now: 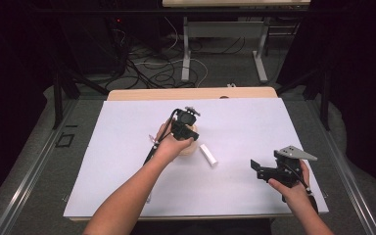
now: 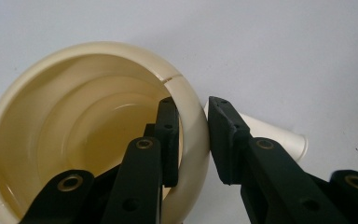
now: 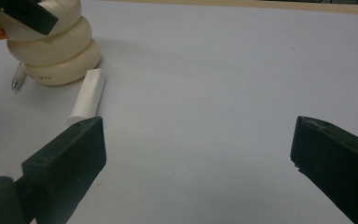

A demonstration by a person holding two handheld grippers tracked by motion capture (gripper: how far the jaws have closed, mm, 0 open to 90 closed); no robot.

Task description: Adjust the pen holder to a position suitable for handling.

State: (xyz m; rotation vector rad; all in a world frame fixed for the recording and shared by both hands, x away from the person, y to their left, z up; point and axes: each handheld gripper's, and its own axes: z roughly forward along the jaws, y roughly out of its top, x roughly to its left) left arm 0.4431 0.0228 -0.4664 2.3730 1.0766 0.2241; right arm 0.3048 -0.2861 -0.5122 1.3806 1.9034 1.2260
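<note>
One white sheet (image 1: 127,161) across most of the tabletop, carrying everything in hand; beyond its far edge, a strip of bare wooden table (image 1: 142,94). Near the sheet's middle, a cream ribbed cup (image 1: 190,146), stacked-ring in profile from the right gripper view (image 3: 56,56), standing upright on the sheet there; wide round mouth and stepped pale-yellow inside seen along the left gripper's own jaws (image 2: 74,140). Over that cup, left gripper (image 1: 184,131), held by the left hand (image 1: 169,146): jaws pinched on the cup's rolled rim (image 2: 193,140), one jaw inside the mouth, the other outside against the wall, rim squeezed between the pads. At the sheet's near right, well apart from the cup, right gripper (image 1: 260,169) in the right hand (image 1: 293,188), pointed leftward, grey three-cornered plate on top; jaws spread wide with nothing but bare sheet between them (image 3: 193,140). Just beside the cup's right side, a short white tube (image 1: 208,154) lying flat, slanted on the sheet, close to the cup's base (image 3: 87,95); touching or merely near, cannot tell. Smallest: a thin clear-looking sliver (image 3: 18,76) on the sheet by the cup's other side, too small to identify.
</note>
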